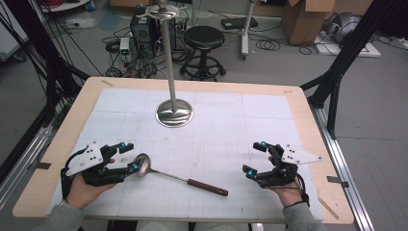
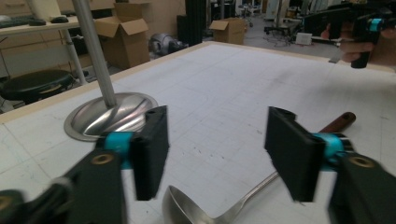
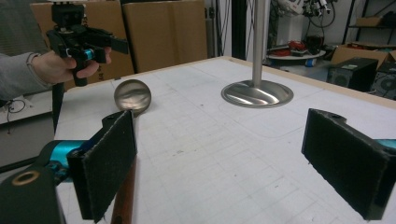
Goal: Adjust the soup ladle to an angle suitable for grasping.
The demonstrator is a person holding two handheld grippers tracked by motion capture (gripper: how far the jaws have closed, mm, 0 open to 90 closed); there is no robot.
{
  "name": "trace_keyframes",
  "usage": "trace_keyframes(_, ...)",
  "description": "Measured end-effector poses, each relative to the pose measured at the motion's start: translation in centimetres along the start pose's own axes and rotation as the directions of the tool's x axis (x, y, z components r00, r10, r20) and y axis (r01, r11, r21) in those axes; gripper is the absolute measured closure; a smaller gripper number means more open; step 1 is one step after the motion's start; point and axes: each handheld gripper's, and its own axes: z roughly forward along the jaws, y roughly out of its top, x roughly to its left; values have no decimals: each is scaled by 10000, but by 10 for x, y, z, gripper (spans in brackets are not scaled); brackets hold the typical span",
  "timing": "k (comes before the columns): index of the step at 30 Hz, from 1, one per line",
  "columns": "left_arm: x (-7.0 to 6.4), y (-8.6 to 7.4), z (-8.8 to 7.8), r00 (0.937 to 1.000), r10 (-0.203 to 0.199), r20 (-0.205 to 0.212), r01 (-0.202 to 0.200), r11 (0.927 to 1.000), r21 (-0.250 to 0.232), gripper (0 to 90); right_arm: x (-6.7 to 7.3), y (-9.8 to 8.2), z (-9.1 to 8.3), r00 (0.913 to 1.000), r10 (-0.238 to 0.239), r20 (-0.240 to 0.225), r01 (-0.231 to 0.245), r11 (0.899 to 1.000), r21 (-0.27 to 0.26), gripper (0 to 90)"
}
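A steel ladle lies on the white mat, its bowl (image 1: 143,163) at the left and its brown wooden handle (image 1: 208,187) pointing right. My left gripper (image 1: 129,157) is open just left of the bowl. In the left gripper view the bowl (image 2: 186,210) lies on the mat below the gap between the pads (image 2: 152,149), which press on nothing. My right gripper (image 1: 255,159) is open at the right of the mat, apart from the handle end. In the right gripper view the handle (image 3: 125,196) runs under the left jaw toward the bowl (image 3: 133,95).
A metal stand with a round base (image 1: 174,113) and a tall pole (image 1: 168,53) rises at the middle back of the mat. The wooden table edge (image 1: 48,149) frames the mat. A stool (image 1: 204,41), cables and cardboard boxes sit on the floor beyond.
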Motion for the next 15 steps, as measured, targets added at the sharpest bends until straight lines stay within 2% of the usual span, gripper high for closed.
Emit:
trace_keyframes(1, 0, 0, 0, 10000, 0, 0, 0, 10000, 0, 541, 0, 0, 0, 10000, 0, 0, 0, 10000, 0, 94)
trace_keyframes(2, -3, 0, 2, 9999, 156, -52, -155, 9995, 284, 623, 0, -1, 1, 10000, -53, -68, 54, 9999, 135, 94)
trace_keyframes(3, -3, 0, 2, 9999, 156, -52, -155, 9995, 284, 703, 0, -1, 1, 10000, -53, -68, 54, 9999, 135, 94)
trace_keyframes(4, -6, 0, 4, 9997, 254, 18, -255, 9984, 495, 779, 1, -2, 2, 9999, -29, -119, 32, 9997, 234, 94)
trace_keyframes(5, -6, 0, 4, 9997, 254, 18, -255, 9984, 495, 836, 2, -2, 1, 9999, -6, -139, 10, 9997, 251, 94)
trace_keyframes(6, -7, 1, 6, 9998, 191, 24, -192, 9976, 671, 836, 2, -2, 1, 9999, -6, -139, 10, 9997, 251, 94)
trace_keyframes(7, -7, 2, 9, 9997, -21, 260, -1, 9965, 839, 897, 2, -2, 0, 9999, -30, -118, 33, 9996, 269, 94)
trace_keyframes(9, -8, 1, 12, 9993, -150, 332, 119, 9956, 933, 897, 2, -2, 0, 10000, -33, -86, 35, 9997, 253, 94)
trace_keyframes(10, -9, 0, 16, 9976, -344, 598, 279, 9939, 1068, 899, 2, -3, -2, 10000, -43, -45, 44, 9997, 229, 94)
trace_keyframes(11, -11, 0, 18, 9969, -358, 696, 280, 9935, 1104, 899, 3, -3, -2, 10000, -8, -20, 9, 9997, 251, 94)
trace_keyframes(15, -13, 0, 25, 9942, -649, 854, 537, 9904, 1276, 899, 4, -4, -3, 10000, 4, -41, -3, 9995, 311, 94)
